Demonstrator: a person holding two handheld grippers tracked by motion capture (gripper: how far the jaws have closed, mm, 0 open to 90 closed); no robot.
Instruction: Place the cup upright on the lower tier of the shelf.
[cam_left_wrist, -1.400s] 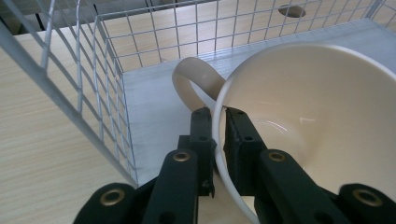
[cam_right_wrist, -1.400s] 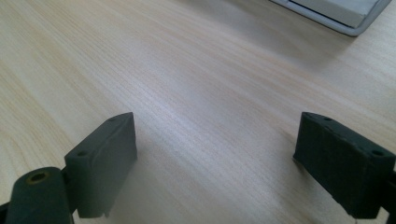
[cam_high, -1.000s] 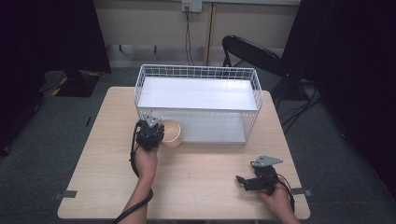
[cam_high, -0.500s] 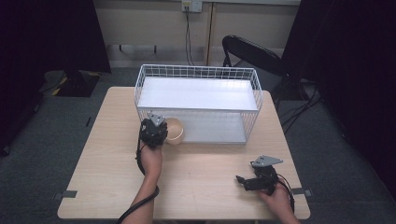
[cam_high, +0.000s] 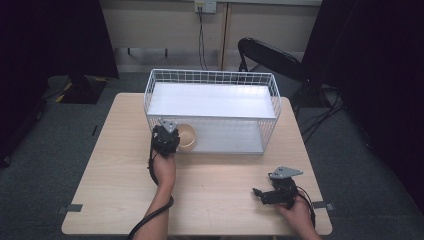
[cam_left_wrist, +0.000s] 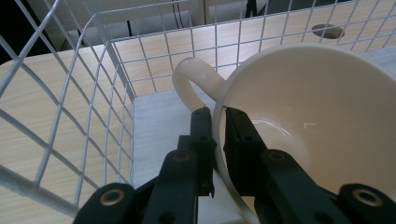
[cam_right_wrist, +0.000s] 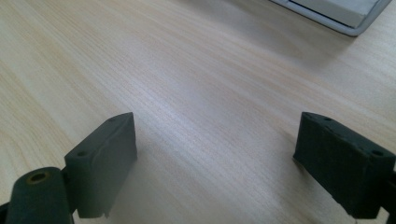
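A cream cup (cam_high: 187, 136) with a loop handle (cam_left_wrist: 190, 77) hangs at the front left corner of the white wire rack (cam_high: 210, 74), at its lower level. My left gripper (cam_high: 174, 140) is shut on the cup's rim, one jaw inside the bowl (cam_left_wrist: 322, 121) and one outside, next to the handle. In the left gripper view that gripper (cam_left_wrist: 218, 117) sits over the rack's white floor (cam_left_wrist: 159, 121), with mesh to the left and behind. My right gripper (cam_high: 260, 194) rests low over the table near the front right, jaws wide apart. Bare wood lies between them in the right gripper view (cam_right_wrist: 219, 135).
The wooden table (cam_high: 100, 170) carries the rack across its far half, with a white upper shelf (cam_high: 212, 99). A black chair (cam_high: 270, 55) stands behind the table at the right. A corner of the rack's base (cam_right_wrist: 336, 14) lies ahead of the right gripper.
My left gripper has edged the cup a little farther toward the rack's lower level. The right gripper has kept still.
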